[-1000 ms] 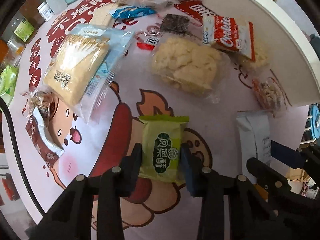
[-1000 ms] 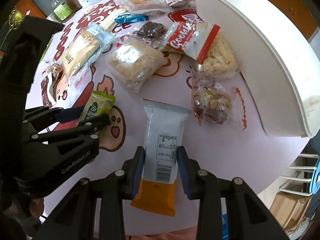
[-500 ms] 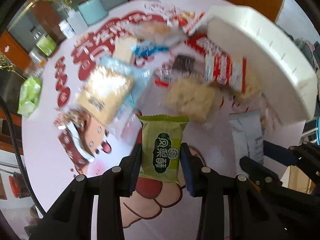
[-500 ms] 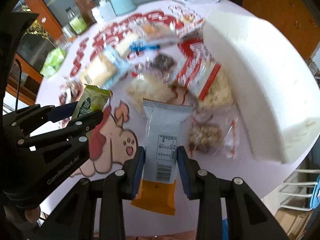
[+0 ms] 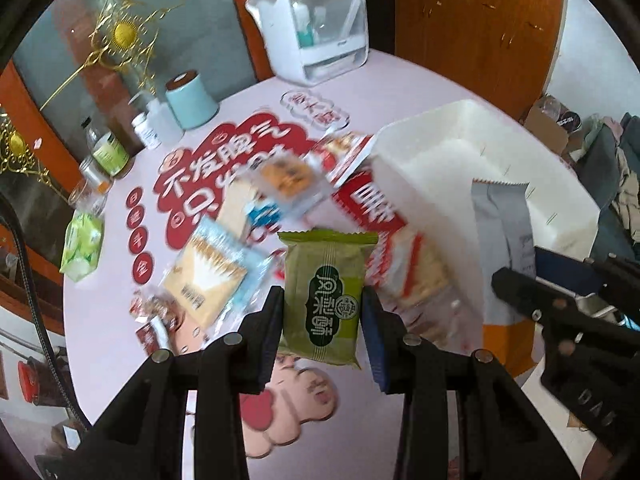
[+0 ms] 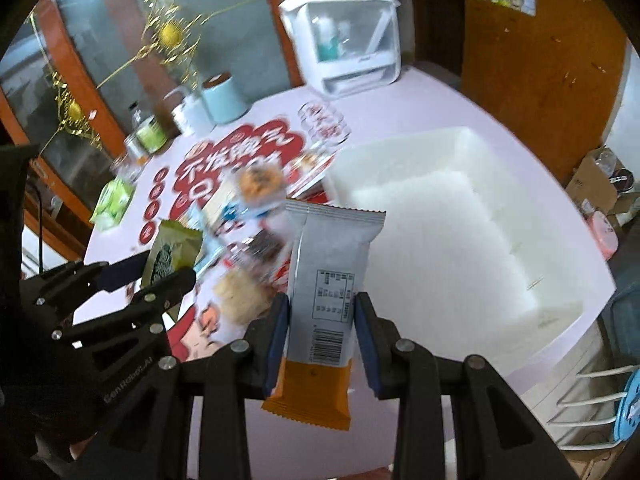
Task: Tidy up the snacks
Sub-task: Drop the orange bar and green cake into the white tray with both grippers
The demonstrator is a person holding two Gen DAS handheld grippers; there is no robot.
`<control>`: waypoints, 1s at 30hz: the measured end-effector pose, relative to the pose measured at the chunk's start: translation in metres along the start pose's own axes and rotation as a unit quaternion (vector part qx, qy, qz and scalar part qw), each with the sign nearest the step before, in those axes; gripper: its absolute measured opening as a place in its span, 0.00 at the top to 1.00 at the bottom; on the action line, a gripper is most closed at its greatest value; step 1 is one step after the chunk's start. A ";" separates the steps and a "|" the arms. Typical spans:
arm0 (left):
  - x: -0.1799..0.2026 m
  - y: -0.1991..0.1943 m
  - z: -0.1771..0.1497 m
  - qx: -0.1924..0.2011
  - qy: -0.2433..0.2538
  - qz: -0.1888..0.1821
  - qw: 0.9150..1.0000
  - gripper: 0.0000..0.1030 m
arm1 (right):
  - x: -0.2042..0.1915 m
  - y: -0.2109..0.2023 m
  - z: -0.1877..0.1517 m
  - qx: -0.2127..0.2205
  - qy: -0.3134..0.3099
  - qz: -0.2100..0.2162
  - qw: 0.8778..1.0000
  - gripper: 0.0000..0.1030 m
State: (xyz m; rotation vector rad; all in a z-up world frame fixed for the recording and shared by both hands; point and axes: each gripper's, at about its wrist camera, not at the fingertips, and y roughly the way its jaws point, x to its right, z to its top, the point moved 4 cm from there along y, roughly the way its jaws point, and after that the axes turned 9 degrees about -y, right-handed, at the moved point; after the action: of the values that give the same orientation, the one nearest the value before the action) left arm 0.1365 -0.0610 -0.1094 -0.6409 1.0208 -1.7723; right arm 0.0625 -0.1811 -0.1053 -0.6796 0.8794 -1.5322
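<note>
Green snack packet [image 5: 326,300], printed with dark green characters, is clamped between the 2 fingers of the left gripper [image 5: 323,320] and held above the table [image 5: 104,320], clear of its surface. Grey-and-orange snack packet [image 6: 326,292] is pinched in the same way by the right gripper [image 6: 322,332], its grey upper part with barcode panel rising above the fingers and its orange end hanging below them. Both claws are clenched on their loads. In the left wrist view the right gripper and its packet appear at the right edge; in the right wrist view the left gripper and the green packet appear at the left.

White bin [image 6: 440,216] stands on the right side of the round table, open at the top, just beyond the grey-and-orange packet. Remaining snacks [image 5: 256,216] lie scattered on the red-and-white printed tablecloth [image 5: 208,168] to the left of the bin; motion blur hides most detail, though a tan cracker pack [image 5: 204,276] and a red-and-white pack [image 5: 408,264] can be made out. At the far edge stand a pale blue canister [image 5: 191,100], several small jars [image 5: 110,148] and a white cabinet-like box [image 5: 316,32]. A green tissue-like pack [image 5: 82,246] lies near the left rim.
</note>
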 end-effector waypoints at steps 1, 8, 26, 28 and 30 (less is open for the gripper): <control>0.010 0.000 0.005 0.004 -0.001 -0.004 1.000 0.65 | 0.011 -0.002 0.003 0.003 0.001 -0.005 1.000 0.67; 0.077 0.013 0.032 0.017 -0.006 -0.025 1.000 0.65 | 0.088 0.003 0.012 0.002 0.015 -0.041 0.999 0.67; 0.167 0.073 0.066 0.004 -0.033 -0.039 0.999 0.00 | 0.152 0.059 -0.002 -0.067 -0.009 -0.052 0.996 0.36; 0.164 0.070 0.065 0.018 -0.044 -0.043 0.998 0.01 | 0.148 0.057 -0.003 -0.057 -0.020 -0.056 0.997 0.29; 0.162 0.071 0.064 0.009 -0.045 -0.045 0.998 0.01 | 0.146 0.055 -0.003 -0.054 -0.026 -0.060 0.996 0.29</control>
State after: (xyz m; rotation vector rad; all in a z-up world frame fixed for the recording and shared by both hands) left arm 0.1545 -0.2457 -0.1403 -0.7588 0.9262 -1.8112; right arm 0.0684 -0.3261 -0.1616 -0.8610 0.9011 -1.5735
